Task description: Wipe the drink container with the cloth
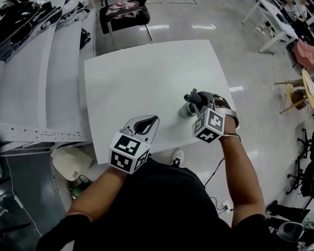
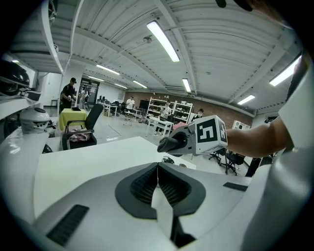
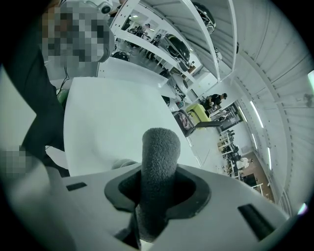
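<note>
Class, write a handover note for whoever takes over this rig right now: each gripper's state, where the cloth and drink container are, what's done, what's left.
Left gripper: jaws together, holding nothing, above the white table near its front edge.
Right gripper: shut on the dark grey fuzzy cloth, which is bunched into a roll.
Small pale drink container: on the table just under the cloth, mostly hidden; whether they touch is unclear.
Done: cloth in hand at the container.
Left: wiping it, probably with the left gripper steadying it.
</note>
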A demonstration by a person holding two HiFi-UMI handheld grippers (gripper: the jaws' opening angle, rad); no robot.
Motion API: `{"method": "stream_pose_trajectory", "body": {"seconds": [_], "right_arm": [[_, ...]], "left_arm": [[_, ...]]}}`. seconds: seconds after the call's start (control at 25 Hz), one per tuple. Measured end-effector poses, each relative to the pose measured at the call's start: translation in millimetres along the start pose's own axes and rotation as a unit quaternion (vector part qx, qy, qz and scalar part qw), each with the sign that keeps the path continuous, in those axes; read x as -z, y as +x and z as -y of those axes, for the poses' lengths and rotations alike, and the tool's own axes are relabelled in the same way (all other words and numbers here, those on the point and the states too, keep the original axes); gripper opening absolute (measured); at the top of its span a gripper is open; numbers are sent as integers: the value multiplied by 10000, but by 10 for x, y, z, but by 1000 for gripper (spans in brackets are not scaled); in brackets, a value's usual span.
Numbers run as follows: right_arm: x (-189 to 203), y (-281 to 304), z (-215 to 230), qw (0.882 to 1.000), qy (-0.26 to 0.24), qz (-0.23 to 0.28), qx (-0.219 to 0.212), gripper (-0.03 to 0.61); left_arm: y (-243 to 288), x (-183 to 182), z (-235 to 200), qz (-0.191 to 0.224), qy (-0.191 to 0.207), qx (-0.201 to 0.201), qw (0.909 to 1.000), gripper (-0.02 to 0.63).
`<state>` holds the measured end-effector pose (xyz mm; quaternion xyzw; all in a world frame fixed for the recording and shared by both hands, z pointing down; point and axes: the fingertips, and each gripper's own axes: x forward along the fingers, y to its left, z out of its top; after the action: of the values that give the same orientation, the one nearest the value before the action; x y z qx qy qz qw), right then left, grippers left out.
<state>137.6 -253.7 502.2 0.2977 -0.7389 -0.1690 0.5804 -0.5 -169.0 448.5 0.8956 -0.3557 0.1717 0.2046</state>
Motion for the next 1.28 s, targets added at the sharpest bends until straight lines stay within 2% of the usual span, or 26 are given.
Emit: {"method": "stream_pose_trajectory", "body": {"seconds": [0.48,0.84,1.28], "right_arm": [[-14,-147,-108,9999,76,-17,135,115],[-36,-236,-267,9997,-93,-76,203,115],[-108,-315,-478,9982,172,114,563,115]], "left_arm": [[-11,3,80,-40,120,130,9998,17],[9,5,133,-73,173,240,9995,17],[7,10,124,-96,228,297,9993,17]]}}
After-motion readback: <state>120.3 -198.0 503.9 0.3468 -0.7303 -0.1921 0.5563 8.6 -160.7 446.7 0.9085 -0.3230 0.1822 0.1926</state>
